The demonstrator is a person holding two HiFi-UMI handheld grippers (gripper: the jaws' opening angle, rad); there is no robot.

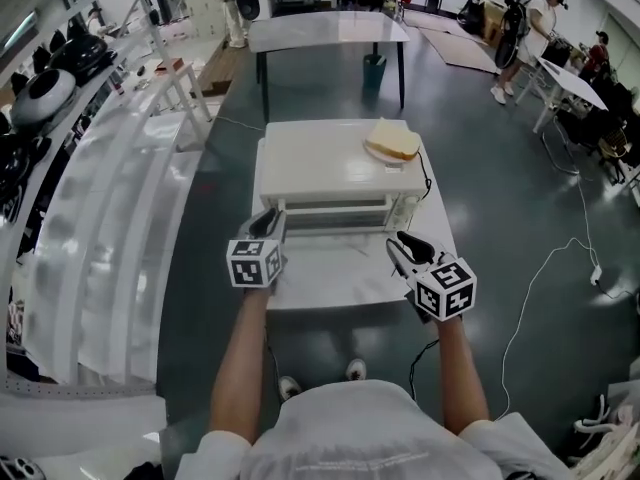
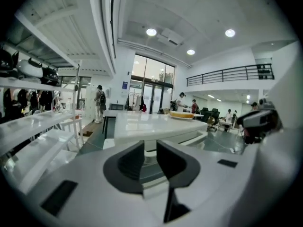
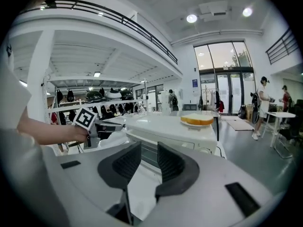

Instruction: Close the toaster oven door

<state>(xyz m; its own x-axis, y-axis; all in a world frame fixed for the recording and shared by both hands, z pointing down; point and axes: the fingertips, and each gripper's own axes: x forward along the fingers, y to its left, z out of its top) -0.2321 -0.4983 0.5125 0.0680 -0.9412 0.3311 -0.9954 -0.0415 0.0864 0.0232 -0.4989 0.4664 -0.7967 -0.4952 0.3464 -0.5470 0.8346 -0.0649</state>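
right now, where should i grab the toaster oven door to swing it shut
Take the door by its free front edge, the one nearest you, coming in from the front and under it. It seems to lie folded down flat from the toaster oven, hinged at the base, so lifting that edge swings it up.

The person wears a pale grey short-sleeved T-shirt (image 1: 340,433) with a faint line of print, at 6 o'clock in the head view, and white shoes (image 1: 288,386) just at 12 o'clock from it. The left gripper (image 1: 266,224) and right gripper (image 1: 408,249) have dark jaws, and each carries a cube (image 1: 256,262) with black-and-white square markers. Seen close, each gripper's body is smooth white plastic with dark grey ribbed pads (image 3: 127,163) and black rectangular slots (image 3: 241,197) at 4 and 9 o'clock.
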